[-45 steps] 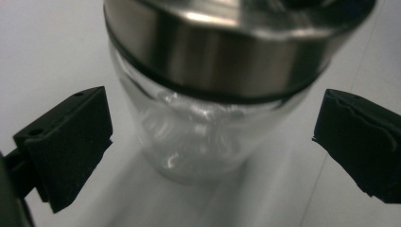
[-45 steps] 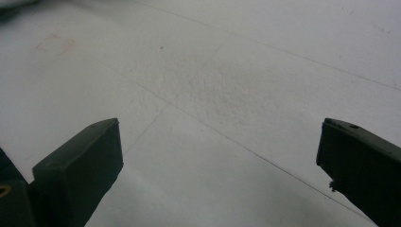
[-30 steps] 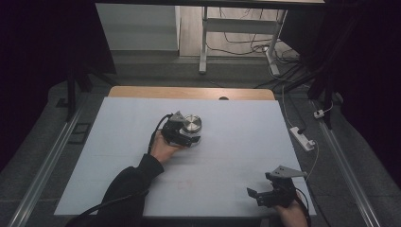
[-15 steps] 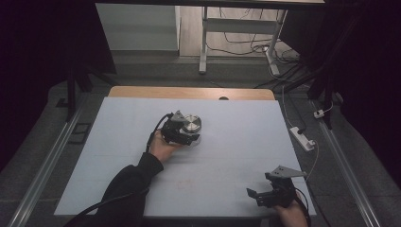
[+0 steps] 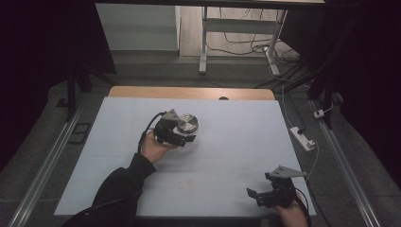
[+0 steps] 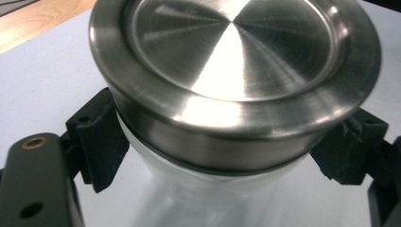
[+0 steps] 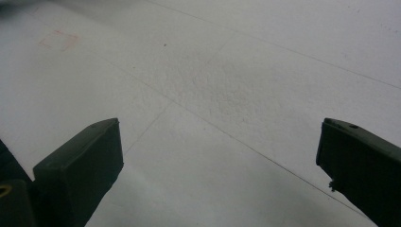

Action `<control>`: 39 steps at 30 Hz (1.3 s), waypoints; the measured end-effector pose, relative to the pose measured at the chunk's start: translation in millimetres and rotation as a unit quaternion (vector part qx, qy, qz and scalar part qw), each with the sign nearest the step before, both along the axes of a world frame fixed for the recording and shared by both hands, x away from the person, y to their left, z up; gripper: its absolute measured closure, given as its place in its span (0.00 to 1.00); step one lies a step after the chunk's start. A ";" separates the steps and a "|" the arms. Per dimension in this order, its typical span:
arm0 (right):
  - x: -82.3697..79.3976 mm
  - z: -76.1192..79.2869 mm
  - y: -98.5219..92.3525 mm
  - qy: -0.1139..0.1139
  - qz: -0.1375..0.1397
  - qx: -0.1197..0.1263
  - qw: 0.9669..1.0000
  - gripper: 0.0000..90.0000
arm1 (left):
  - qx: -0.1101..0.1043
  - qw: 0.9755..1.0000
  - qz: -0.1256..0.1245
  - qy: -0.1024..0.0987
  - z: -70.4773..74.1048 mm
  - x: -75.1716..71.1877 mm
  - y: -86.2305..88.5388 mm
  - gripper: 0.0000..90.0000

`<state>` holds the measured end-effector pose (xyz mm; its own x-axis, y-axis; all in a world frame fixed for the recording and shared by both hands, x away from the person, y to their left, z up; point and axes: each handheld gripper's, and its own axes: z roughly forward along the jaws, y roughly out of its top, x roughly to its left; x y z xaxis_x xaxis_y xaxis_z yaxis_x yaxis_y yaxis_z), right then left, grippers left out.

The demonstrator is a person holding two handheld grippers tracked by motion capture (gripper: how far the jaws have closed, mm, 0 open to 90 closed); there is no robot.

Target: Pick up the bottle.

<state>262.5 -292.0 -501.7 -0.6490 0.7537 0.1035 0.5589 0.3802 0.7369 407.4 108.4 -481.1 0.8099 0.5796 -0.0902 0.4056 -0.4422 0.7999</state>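
A clear glass jar (image 6: 203,198) with a brushed steel lid (image 6: 236,71) sits clamped between the jaws of the left hand-held gripper (image 5: 182,137), pads pressing its wall just under the lid. Its contents cannot be told. Lid faces upward, axis upright, slightly tilted. The right hand-held gripper (image 7: 217,170) rests released over bare table (image 7: 236,71).
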 end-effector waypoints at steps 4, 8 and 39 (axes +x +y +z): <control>-0.1 0.1 0.4 0.001 -0.001 -0.001 1.000 0.02 | 0.010 1.000 -0.008 -0.001 1.3 -10.7 2.8 0.18; -0.1 0.0 0.6 0.001 -0.002 -0.001 1.000 0.02 | 0.012 1.000 -0.016 -0.002 3.5 -20.6 5.3 0.18; -0.9 0.5 1.4 -0.002 0.001 -0.004 1.000 0.02 | -0.006 0.998 -0.061 -0.013 26.3 -97.6 15.7 0.18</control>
<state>261.6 -290.6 -501.2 -0.6516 0.7526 0.0956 0.5552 0.3872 0.7361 309.9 124.0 -454.8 0.8764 0.4757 -0.0756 0.3291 -0.4768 0.8151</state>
